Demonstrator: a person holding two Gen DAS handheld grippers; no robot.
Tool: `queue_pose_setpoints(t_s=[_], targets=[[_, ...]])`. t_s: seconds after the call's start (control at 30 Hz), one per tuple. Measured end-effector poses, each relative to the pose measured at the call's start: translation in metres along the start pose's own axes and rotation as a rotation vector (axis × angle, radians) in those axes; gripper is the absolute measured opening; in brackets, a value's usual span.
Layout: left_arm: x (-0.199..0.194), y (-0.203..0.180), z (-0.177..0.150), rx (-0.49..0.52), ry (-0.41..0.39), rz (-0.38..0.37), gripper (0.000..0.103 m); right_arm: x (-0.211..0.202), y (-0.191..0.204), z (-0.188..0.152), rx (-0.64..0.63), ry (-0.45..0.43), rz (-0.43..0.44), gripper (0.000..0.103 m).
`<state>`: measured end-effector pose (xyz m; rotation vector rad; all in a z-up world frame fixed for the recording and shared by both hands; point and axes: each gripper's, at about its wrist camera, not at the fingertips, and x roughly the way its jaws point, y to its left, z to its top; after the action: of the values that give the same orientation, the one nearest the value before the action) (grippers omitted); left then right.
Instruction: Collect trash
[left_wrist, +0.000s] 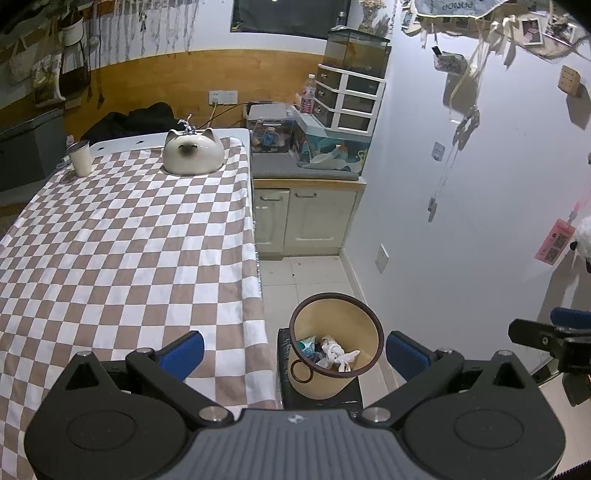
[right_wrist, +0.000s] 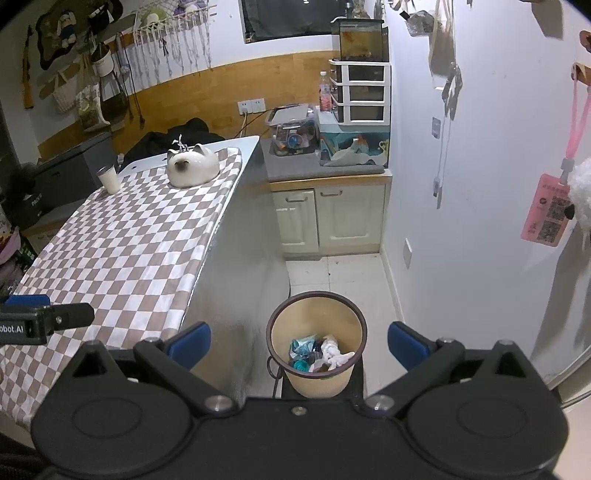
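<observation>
**Both grippers empty above the bin, table looks cleared**

We hold two grippers side by side at the near end of a table covered in a brown and white checked cloth (left_wrist: 122, 236). Our left gripper (left_wrist: 294, 353) has its blue-padded fingers spread wide with nothing between them. Our right gripper (right_wrist: 299, 345) is likewise spread wide and empty.

The trash (right_wrist: 325, 354) lies inside a round tan bin (right_wrist: 316, 384) with a dark rim, which stands on a small dark stand on the floor, just beside the near right corner of the table. In the bin we see crumpled white paper and teal and blue wrappers. Both grippers hang above and just behind it.

On the table only two things show, both at the far end: a white cup (left_wrist: 80, 158) near the left edge and a cat-shaped ceramic bowl (left_wrist: 192, 151) toward the right. We see no loose scraps on the cloth, so we judge the collecting to be nearly or fully finished.

To do this step well, we should scan the whole cloth and the floor beside the bin for anything missed, keep the fingers spread until we are over a piece, and steer clear of the cup and bowl, which do not look like trash.
</observation>
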<state>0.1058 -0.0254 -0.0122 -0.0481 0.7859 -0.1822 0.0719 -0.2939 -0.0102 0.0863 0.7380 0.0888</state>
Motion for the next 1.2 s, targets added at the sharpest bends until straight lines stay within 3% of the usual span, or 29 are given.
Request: queue_pose_setpoints(t_s=[1.2], targets=[[-0.009, -0.012, -0.010, -0.003, -0.001, 0.027, 0.103, -0.007, -0.004, -0.002, -0.012, 0.013, 0.015, 0.103]])
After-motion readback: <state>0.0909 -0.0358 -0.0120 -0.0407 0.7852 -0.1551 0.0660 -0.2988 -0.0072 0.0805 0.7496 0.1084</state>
